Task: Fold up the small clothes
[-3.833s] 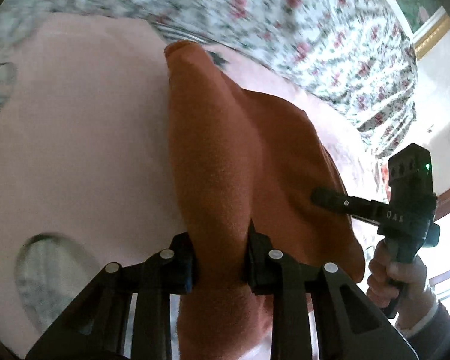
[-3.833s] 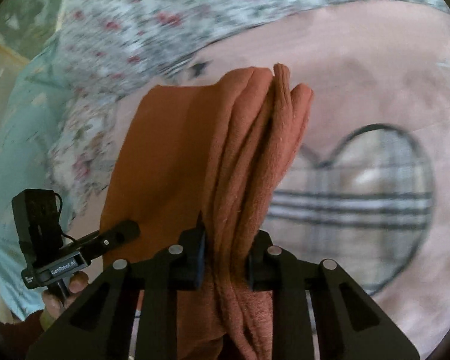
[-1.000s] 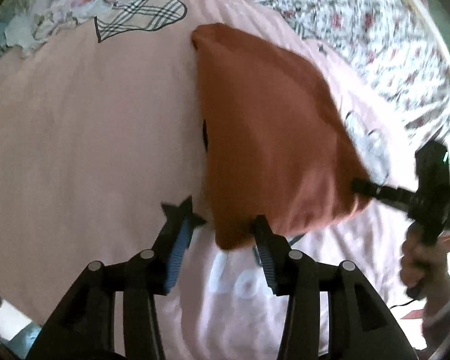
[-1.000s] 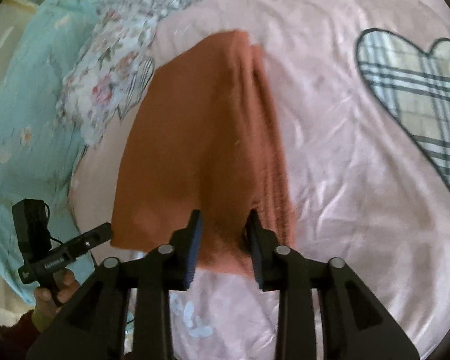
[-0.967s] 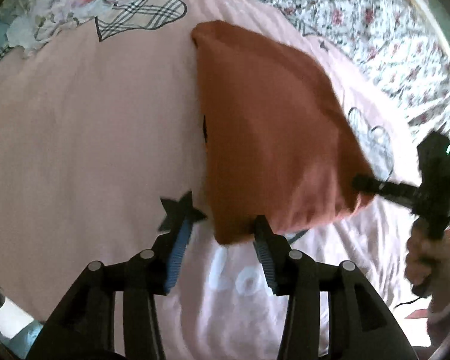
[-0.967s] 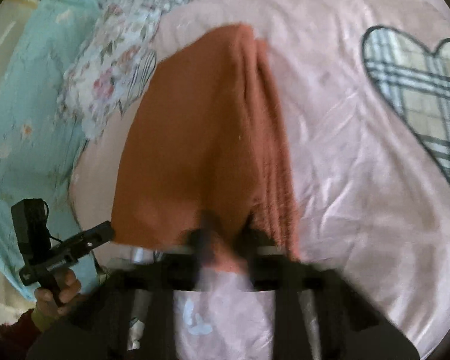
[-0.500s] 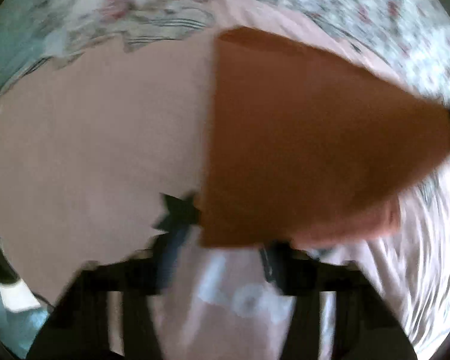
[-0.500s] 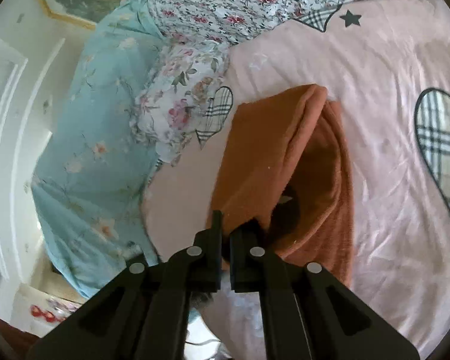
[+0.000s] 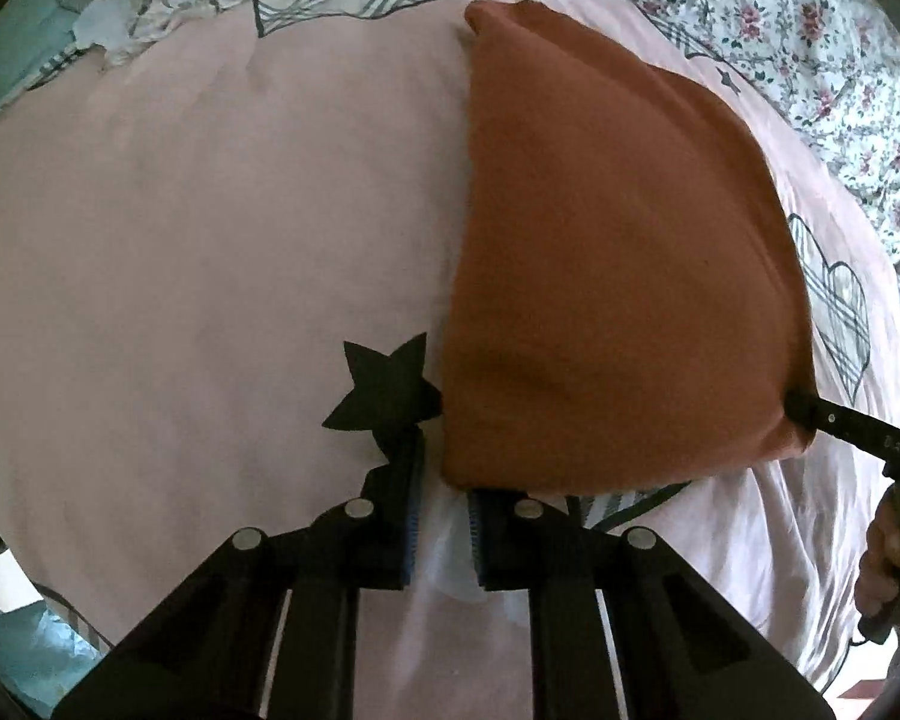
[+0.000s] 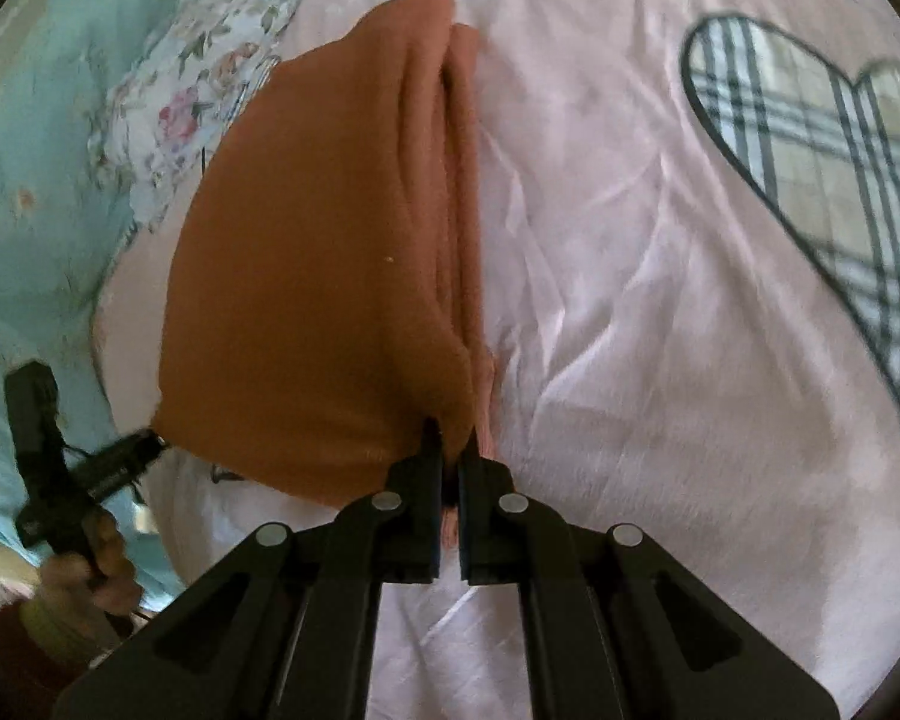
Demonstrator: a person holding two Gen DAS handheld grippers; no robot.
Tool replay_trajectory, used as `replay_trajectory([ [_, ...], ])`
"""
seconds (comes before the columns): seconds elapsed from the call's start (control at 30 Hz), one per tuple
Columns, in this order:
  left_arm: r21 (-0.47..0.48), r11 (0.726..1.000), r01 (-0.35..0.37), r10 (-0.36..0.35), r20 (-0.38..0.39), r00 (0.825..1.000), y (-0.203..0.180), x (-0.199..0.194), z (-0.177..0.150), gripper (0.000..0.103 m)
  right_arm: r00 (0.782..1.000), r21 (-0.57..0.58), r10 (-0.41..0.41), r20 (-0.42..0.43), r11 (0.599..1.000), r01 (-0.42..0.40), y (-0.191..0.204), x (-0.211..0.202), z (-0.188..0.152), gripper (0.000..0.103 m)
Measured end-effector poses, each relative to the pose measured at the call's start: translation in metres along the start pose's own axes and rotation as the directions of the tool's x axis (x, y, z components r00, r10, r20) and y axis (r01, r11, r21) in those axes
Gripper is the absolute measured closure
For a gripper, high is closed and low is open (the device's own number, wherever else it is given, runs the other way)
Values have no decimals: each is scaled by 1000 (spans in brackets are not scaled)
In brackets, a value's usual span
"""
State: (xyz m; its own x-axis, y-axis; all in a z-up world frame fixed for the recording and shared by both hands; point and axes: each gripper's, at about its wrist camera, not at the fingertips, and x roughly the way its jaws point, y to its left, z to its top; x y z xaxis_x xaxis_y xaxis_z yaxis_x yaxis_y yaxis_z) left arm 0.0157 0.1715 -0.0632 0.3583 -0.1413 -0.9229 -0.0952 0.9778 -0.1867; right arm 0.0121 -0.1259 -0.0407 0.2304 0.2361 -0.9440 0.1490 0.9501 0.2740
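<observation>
A folded rust-orange garment (image 9: 618,276) lies on the pink bedspread (image 9: 210,240). My left gripper (image 9: 441,480) is open, with the garment's near left corner just past its fingertips, not held. My right gripper (image 10: 448,444) is shut on the garment's (image 10: 312,276) near right corner, where the stacked folded edges meet. Each gripper shows in the other's view: the right one (image 9: 810,411) at the garment's far corner, the left one (image 10: 144,444) at the near left corner.
The bedspread carries a black star (image 9: 381,384) and plaid hearts (image 10: 822,180). Floral bedding (image 9: 810,18) lies beyond the garment, and a light-blue floral cover (image 10: 36,120) lies at the left of the right wrist view.
The garment went from hanging in both grippers to lying on the bed. My left gripper opened and let go; my right gripper has closed tight on its corner.
</observation>
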Motion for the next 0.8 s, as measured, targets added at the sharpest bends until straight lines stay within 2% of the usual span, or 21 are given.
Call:
replay_trajectory([
  [0.27,34,999,35,-33,-61,998,10,1,14,86,1000,55,9,9,998,-10,-3,2,1,99],
  [0.37,91,995,37,-30,-85,996,11,-7,9,88,1000,72,24,-12,997,-23,-4,1,1,99],
  [0.43,122,990,77,-65,-95,993,12,-18,8,90,999,96,33,-27,995,-30,-6,-6,1,92],
  [0.5,138,982,128,-115,-96,989,13,-33,8,88,1000,106,5,-11,994,-4,-6,-19,1,71],
  [0.57,158,972,176,-165,-80,983,14,-48,11,88,999,110,6,37,994,-10,-7,-40,6,71],
  [0.67,180,956,232,-227,-48,973,5,-59,27,87,992,130,6,126,991,-23,-8,-61,33,70],
  [0.7,185,951,249,-245,-44,969,0,-58,32,84,990,135,12,138,990,-31,-8,-59,45,69],
  [0.8,204,942,266,-262,-47,964,-11,-50,48,83,982,144,32,187,988,-60,-5,-43,88,69],
])
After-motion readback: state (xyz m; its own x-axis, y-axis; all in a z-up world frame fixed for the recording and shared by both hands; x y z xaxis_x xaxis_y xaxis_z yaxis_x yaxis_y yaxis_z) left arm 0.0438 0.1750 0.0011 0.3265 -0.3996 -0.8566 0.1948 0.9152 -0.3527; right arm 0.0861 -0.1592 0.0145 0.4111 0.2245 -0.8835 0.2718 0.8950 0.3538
